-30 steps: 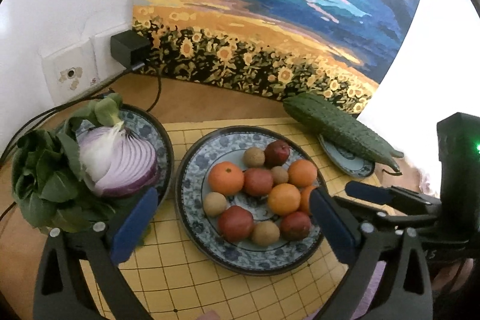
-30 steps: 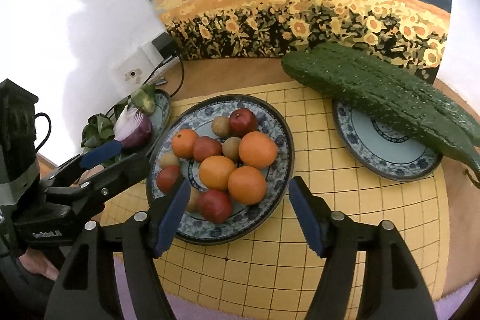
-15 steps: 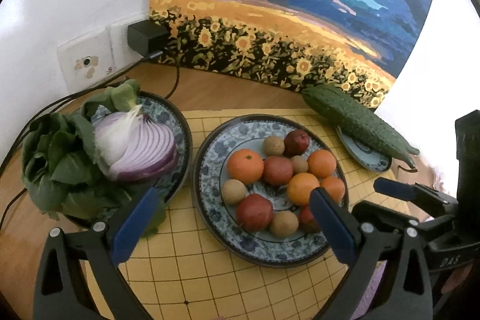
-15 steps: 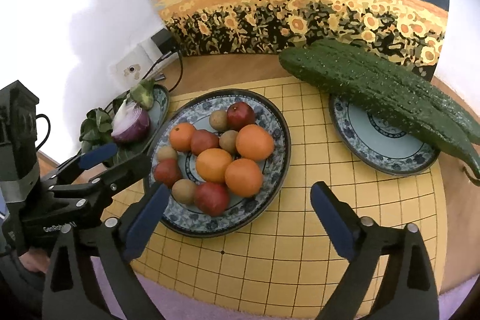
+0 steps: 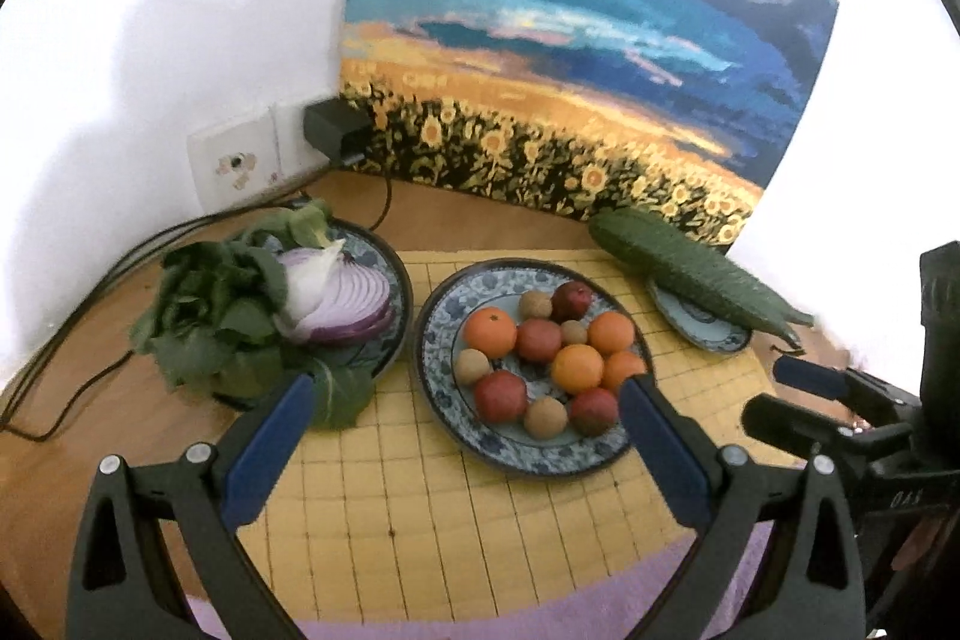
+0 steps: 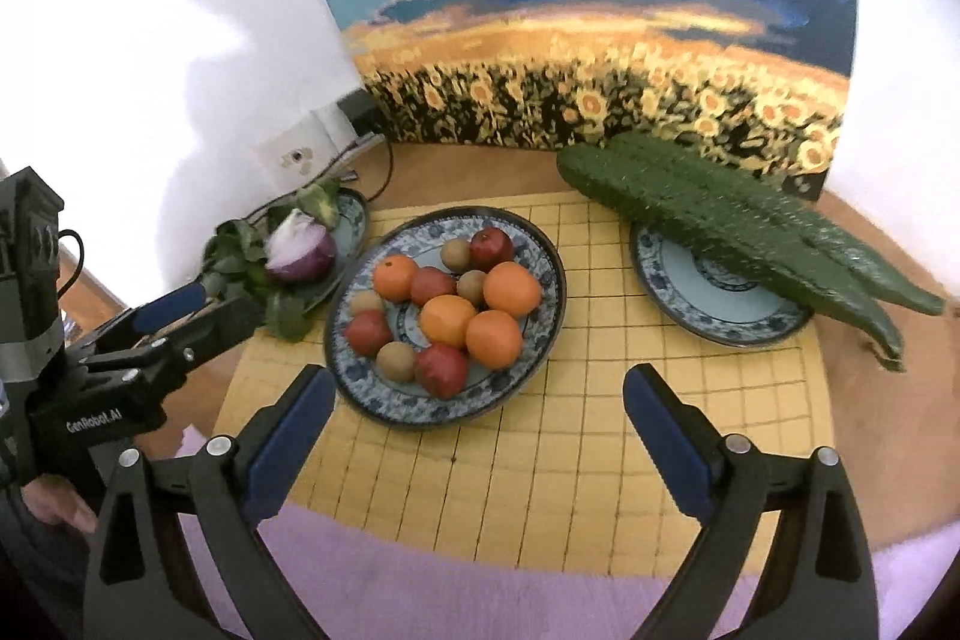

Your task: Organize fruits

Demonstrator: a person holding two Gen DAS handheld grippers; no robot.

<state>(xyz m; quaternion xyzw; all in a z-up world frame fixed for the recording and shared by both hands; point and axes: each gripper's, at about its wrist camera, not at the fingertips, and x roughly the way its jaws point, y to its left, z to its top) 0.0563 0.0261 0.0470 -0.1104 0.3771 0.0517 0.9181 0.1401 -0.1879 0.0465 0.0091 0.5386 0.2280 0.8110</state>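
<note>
Both-handed, the left gripper (image 5: pixel 462 430) and right gripper (image 6: pixel 480 421) hover low over the yellow grid mat (image 6: pixel 540 460), each with jaws spread wide and holding nothing. Only the right view shows two cucumbers (image 6: pixel 720 226) lying across the small plate (image 6: pixel 720 304); the left view shows more of the onion (image 5: pixel 342 298) and greens (image 5: pixel 222 316) on their plate. Just ahead of both grippers sits the fruit plate (image 6: pixel 540 244), with oranges (image 6: pixel 456 319), red fruits and small brown ones piled together.
</note>
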